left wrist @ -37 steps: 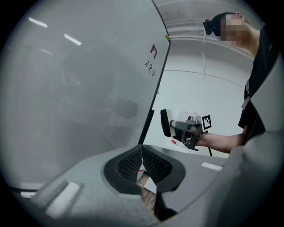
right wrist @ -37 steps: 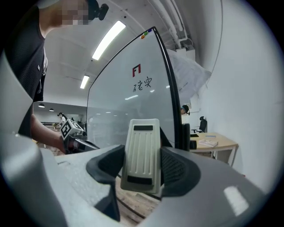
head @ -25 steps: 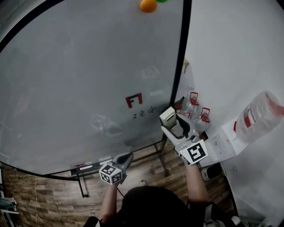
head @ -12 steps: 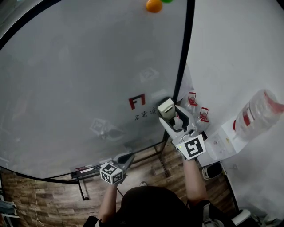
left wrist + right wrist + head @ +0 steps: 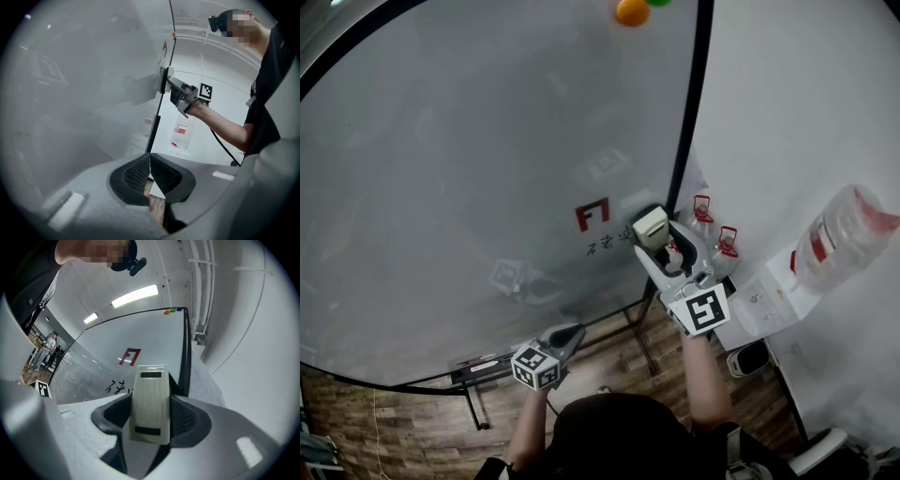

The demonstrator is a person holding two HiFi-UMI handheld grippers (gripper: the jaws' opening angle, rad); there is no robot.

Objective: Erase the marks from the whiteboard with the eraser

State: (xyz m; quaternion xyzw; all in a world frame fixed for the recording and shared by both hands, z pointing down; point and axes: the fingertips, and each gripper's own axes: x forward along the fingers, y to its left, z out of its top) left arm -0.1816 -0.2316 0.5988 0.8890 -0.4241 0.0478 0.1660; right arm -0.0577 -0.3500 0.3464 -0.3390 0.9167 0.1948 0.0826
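Note:
A big whiteboard point(image 5: 469, 169) fills the head view, with a red logo point(image 5: 592, 214) and black handwritten marks point(image 5: 607, 243) near its lower right. My right gripper point(image 5: 656, 234) is shut on a cream eraser point(image 5: 649, 227), which sits just right of the black marks, close to the board's black frame point(image 5: 686, 122). In the right gripper view the eraser point(image 5: 150, 401) stands between the jaws, with the marks point(image 5: 117, 387) to its left. My left gripper point(image 5: 567, 334) hangs low below the board, its jaws closed together with nothing held.
An orange magnet point(image 5: 631, 11) and a green one sit at the board's top edge. Water bottles with red handles point(image 5: 712, 230) stand by the wall at right. A white box point(image 5: 769, 295) and a large water jug point(image 5: 844, 239) are further right. Wooden floor point(image 5: 394, 431) lies below.
My right gripper has carried the eraser up and slightly left, from below the marks to level with them. The left gripper has hardly moved.

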